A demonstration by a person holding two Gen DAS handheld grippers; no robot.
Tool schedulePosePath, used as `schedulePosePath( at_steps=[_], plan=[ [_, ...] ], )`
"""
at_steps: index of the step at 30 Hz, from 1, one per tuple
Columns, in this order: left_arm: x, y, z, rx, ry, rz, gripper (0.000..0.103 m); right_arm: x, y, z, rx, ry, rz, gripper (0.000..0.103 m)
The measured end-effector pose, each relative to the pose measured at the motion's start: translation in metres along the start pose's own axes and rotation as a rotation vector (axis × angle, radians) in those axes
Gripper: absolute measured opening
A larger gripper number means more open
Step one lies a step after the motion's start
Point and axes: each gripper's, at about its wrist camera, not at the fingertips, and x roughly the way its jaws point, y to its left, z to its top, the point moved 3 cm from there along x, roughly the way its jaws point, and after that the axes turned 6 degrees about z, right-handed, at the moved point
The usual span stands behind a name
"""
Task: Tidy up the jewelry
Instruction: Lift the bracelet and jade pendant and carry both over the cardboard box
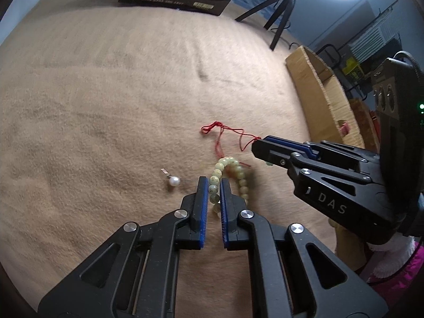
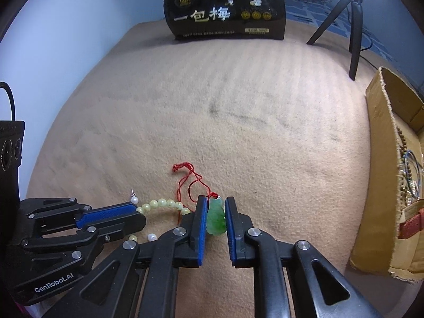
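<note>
A pale green bead bracelet (image 1: 233, 171) lies on the tan blanket (image 1: 106, 106). My left gripper (image 1: 213, 182) is shut on one strand of it. A pearl earring (image 1: 173, 180) lies just left of the fingers. A green jade pendant (image 2: 216, 218) on a red cord (image 2: 189, 179) lies between the fingers of my right gripper (image 2: 215, 202), which stands narrowly open around it, not clearly touching. The bracelet (image 2: 161, 203) and two pearl earrings (image 2: 134, 199) (image 2: 152, 237) show left of the right gripper. The right gripper also shows in the left wrist view (image 1: 262, 145).
A cardboard box (image 2: 381, 185) holding other jewelry stands at the right edge of the blanket. A black printed bag (image 2: 225, 10) stands at the far end. A tripod (image 2: 352, 21) with a ring light stands at the back right.
</note>
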Motion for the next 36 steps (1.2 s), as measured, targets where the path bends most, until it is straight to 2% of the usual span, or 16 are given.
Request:
schedulePosePath(
  at_steps=[22, 28, 36],
  plan=[
    [-0.042, -0.038, 0.016, -0.012, -0.097, -0.098, 0.005, -0.086, -0.023, 0.000, 0.058, -0.174, -0.005, 0.012],
    [-0.050, -0.055, 0.021, 0.004, -0.122, -0.118, 0.005, -0.114, -0.035, 0.001, 0.078, -0.229, -0.001, 0.012],
    [-0.058, -0.090, 0.031, 0.050, -0.148, -0.157, 0.005, -0.149, -0.061, -0.002, 0.106, -0.302, -0.045, 0.012]
  ],
)
